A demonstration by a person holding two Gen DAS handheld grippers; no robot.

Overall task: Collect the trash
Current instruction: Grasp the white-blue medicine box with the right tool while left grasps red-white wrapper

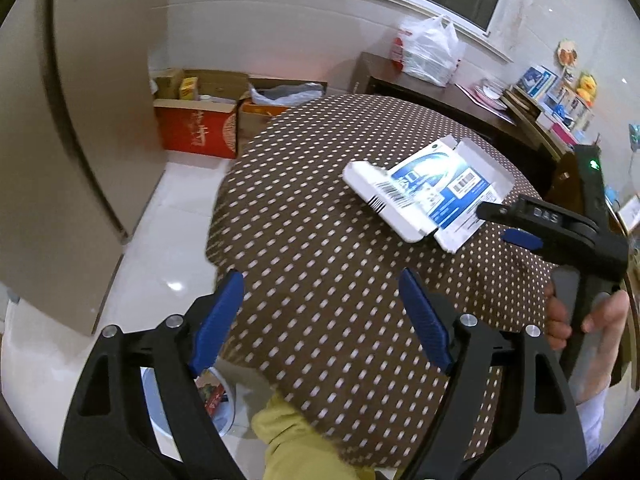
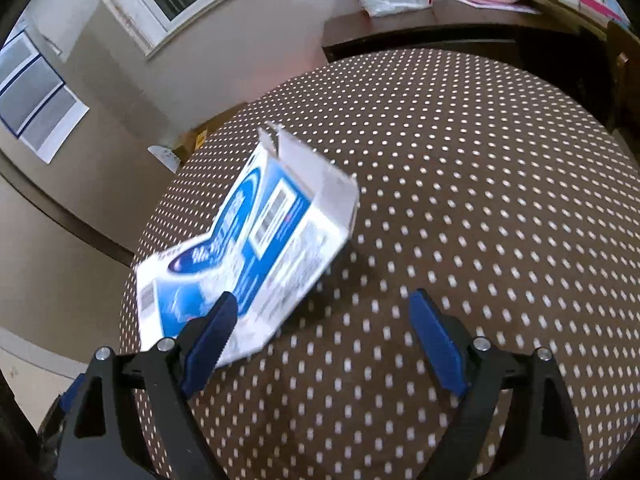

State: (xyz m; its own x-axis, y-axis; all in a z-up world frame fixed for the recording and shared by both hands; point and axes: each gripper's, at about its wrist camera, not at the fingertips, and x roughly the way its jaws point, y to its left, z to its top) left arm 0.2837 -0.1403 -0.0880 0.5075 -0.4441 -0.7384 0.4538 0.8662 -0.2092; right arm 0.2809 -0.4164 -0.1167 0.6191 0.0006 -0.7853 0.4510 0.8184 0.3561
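The flattened cardboard box (image 2: 256,248), white with glossy blue print and open end flaps, lies on the round worktop (image 2: 460,200) toward its 9 o'clock edge in the right wrist view, one flap cocked upward. The worktop wears a brown cloth with pale dots, soft and slightly rumpled. The right tongs (image 2: 332,332) stand released, jaws wide; the left blue pad overlaps the box's near corner, though whether it touches is unclear. The left tongs (image 1: 320,312) are also released, hovering over bare cloth at 6 o'clock of the box.

To do this well, I judge the right tongs should shift toward 9 o'clock so both pads straddle the box's thin edge, then clench firmly: the slick card may slide or buckle.

A bin (image 1: 216,400) seems to wait below the left tongs.
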